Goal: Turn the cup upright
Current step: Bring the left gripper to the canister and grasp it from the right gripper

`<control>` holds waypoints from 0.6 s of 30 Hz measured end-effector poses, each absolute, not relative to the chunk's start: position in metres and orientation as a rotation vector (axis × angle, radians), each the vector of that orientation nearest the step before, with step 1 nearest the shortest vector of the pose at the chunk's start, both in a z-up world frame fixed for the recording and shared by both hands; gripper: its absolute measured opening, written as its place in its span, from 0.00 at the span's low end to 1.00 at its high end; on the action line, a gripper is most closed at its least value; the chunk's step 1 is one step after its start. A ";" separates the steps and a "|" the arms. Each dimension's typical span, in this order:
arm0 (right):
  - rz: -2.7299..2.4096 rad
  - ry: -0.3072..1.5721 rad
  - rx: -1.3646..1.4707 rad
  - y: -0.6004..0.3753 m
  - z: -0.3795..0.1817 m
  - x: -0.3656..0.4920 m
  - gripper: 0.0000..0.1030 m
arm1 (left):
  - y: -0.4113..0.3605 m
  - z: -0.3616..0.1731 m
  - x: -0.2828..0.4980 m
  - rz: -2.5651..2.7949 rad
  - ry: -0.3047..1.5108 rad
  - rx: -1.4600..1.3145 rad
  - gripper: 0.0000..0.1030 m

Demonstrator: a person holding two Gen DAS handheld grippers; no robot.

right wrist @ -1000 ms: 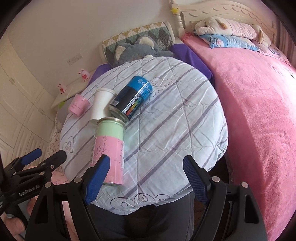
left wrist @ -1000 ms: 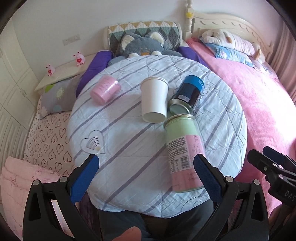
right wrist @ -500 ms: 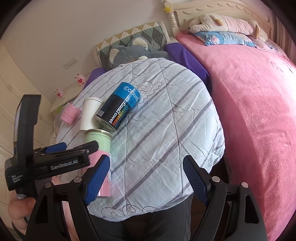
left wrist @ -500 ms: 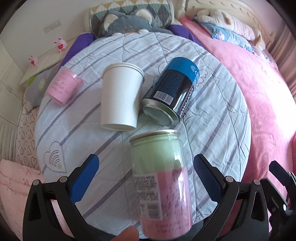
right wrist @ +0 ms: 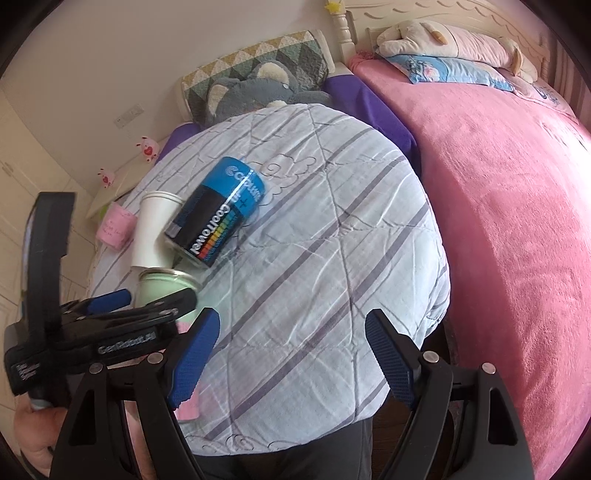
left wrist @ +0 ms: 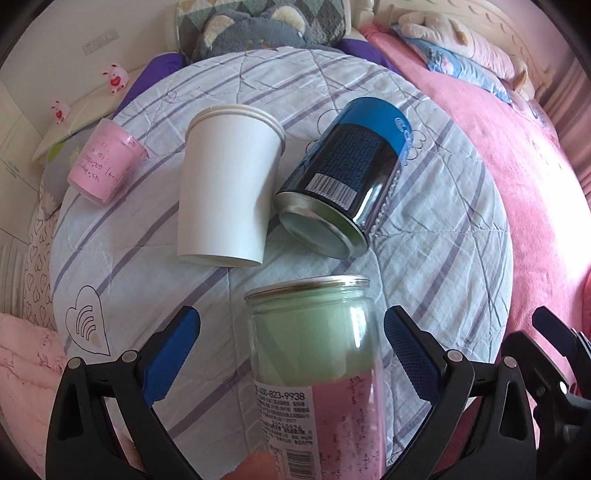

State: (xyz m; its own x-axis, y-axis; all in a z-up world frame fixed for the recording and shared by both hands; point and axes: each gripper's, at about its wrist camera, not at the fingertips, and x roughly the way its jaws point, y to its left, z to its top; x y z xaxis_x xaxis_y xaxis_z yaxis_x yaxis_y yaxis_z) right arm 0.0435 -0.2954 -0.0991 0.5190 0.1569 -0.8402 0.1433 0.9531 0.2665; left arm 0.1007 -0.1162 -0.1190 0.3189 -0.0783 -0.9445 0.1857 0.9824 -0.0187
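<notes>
A green-and-pink glass jar cup [left wrist: 317, 354] lies on its side on the round table, its rim pointing away from me; it also shows in the right wrist view [right wrist: 162, 291]. My left gripper [left wrist: 291, 354] is open, its blue pads on either side of the jar without touching it. A white paper cup [left wrist: 225, 184], a blue-and-black can [left wrist: 351, 177] and a pink cup [left wrist: 103, 166] also lie on their sides further back. My right gripper [right wrist: 291, 358] is open and empty over the table's near right part, beside the left gripper.
The round table has a striped pale-blue cloth [right wrist: 332, 240]. A pink bed [right wrist: 517, 184] runs along the right, with pillows and a plush toy at its head. A grey plush cushion [left wrist: 243, 29] sits behind the table.
My left gripper has moved forward and down, so the jar now lies between its open fingers and looks much larger. The right gripper has shifted slightly.
</notes>
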 end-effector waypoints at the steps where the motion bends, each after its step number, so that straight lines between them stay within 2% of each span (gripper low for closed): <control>1: 0.006 1.037 0.318 -0.296 -0.102 0.046 0.80 | -0.115 -0.121 0.102 -0.172 1.239 0.095 0.95; 5: -0.003 1.076 0.311 -0.300 -0.118 0.057 0.80 | -0.115 -0.128 0.106 -0.180 1.258 0.080 0.89; 9: 0.000 1.095 0.320 -0.303 -0.128 0.060 0.80 | -0.119 -0.133 0.108 -0.189 1.271 0.068 0.75; 18: 0.012 1.094 0.317 -0.304 -0.128 0.064 0.80 | -0.122 -0.126 0.106 -0.208 1.237 0.080 0.74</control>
State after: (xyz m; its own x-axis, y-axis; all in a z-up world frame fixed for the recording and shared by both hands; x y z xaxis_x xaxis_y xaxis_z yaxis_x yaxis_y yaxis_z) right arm 0.0640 -0.3041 -0.1275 0.4639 0.1652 -0.8704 0.1460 0.9548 0.2590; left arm 0.1061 -0.1224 -0.1260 0.3112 -0.1140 -0.9435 0.2009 0.9782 -0.0520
